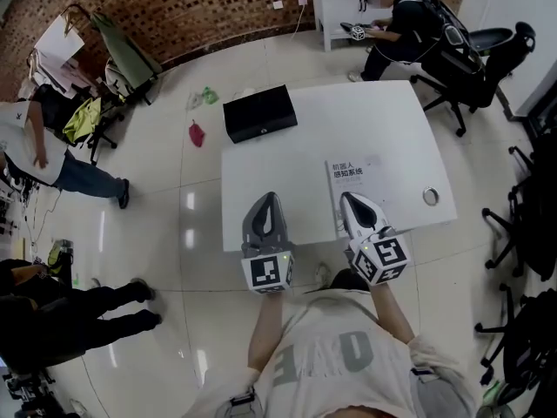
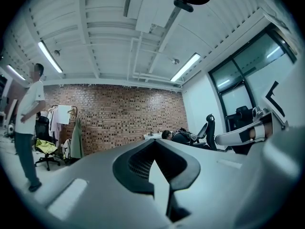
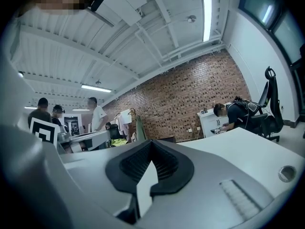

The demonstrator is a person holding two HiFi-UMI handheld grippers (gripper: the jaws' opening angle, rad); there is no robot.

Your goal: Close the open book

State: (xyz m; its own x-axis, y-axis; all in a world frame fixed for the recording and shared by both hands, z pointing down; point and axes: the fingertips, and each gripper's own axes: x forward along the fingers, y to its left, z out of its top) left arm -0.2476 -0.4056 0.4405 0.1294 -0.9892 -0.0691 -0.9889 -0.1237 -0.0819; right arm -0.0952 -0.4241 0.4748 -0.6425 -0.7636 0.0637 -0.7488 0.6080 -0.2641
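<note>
A grey-covered book (image 1: pixel 355 184) lies shut and flat on the white table (image 1: pixel 287 168), near its front right. My right gripper (image 1: pixel 346 198) hovers level over the book's near edge, jaws together with nothing between them. My left gripper (image 1: pixel 268 198) hangs level over bare table to the book's left, also shut and empty. In the left gripper view my closed left gripper (image 2: pixel 154 144) fills the bottom, with the right gripper (image 2: pixel 242 134) off to its side. The right gripper view shows its own closed right gripper (image 3: pixel 151 145) and the left gripper (image 3: pixel 87 138) beside it.
A black box (image 1: pixel 259 112) sits at the table's far left corner. A round metal grommet (image 1: pixel 431 196) is set in the table by its right edge. Office chairs (image 1: pixel 470 55) stand to the right. People stand at the left and one sits at a far desk (image 1: pixel 335 3).
</note>
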